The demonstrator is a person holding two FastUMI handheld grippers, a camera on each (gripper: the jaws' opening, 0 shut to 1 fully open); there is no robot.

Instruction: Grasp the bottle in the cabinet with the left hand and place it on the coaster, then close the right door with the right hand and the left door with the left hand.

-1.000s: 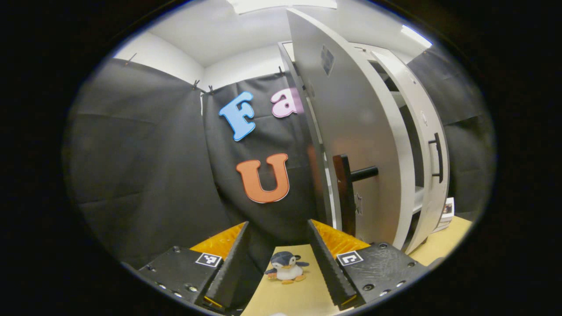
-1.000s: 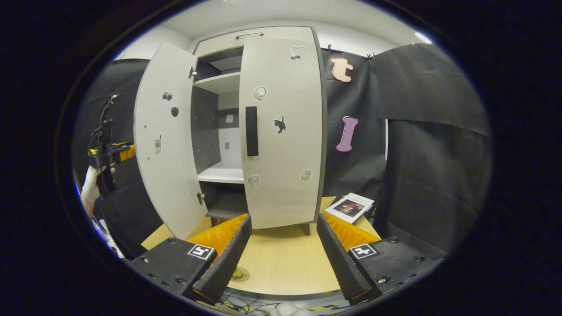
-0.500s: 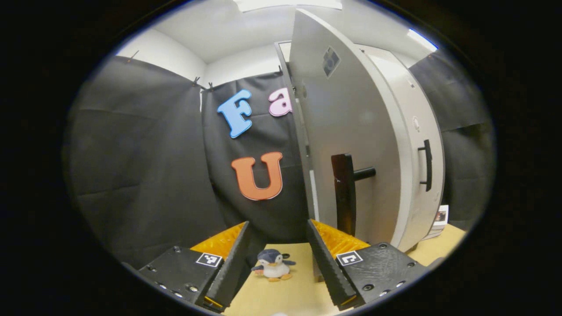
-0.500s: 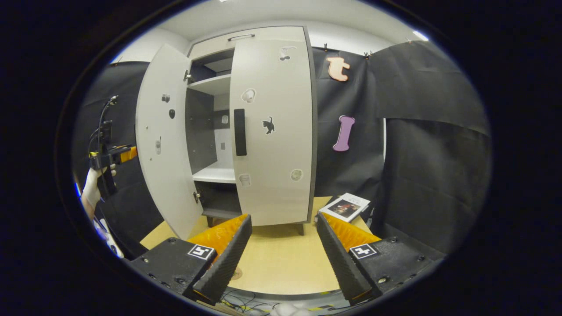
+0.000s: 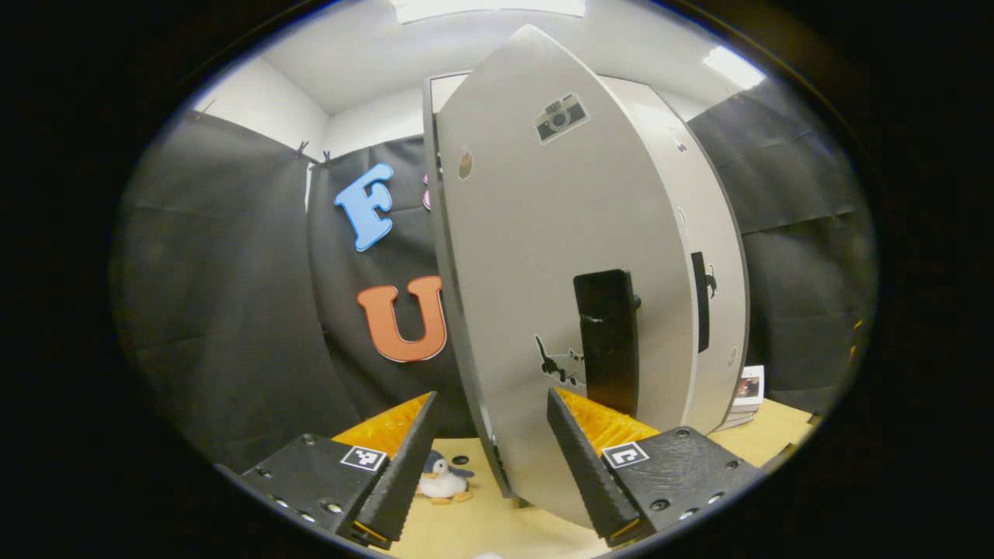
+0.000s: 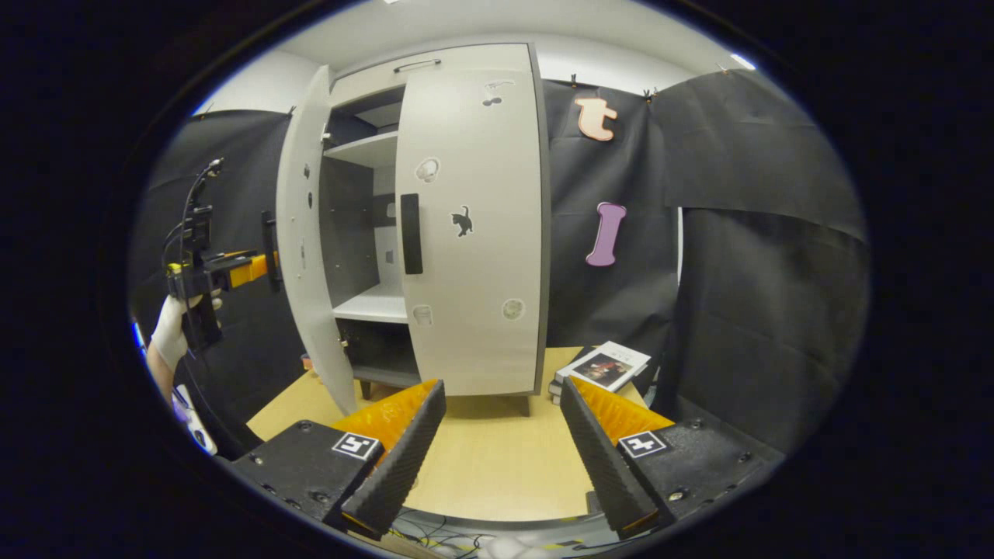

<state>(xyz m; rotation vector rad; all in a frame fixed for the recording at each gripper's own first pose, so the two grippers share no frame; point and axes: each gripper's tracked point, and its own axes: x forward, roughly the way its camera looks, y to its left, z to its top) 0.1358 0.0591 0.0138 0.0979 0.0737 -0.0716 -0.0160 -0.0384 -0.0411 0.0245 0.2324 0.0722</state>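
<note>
Left claw (image 5: 485,466) is spread wide w/ nothing in it, right up against the left door (image 5: 543,272), which is half open. Right claw (image 6: 501,458) also spread, over the worktop (image 6: 497,473). Right door (image 6: 466,233) is shut.

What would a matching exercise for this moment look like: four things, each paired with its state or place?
Things:
1. right door
2. left door
3. penguin toy
4. booklet

States or places:
a. partly open, the left gripper at its outer face
b. shut against the cabinet
c. on the table right of the cabinet
d. on the table between the left gripper's fingers, in its own view

Pairs: 1-b, 2-a, 3-d, 4-c
</note>
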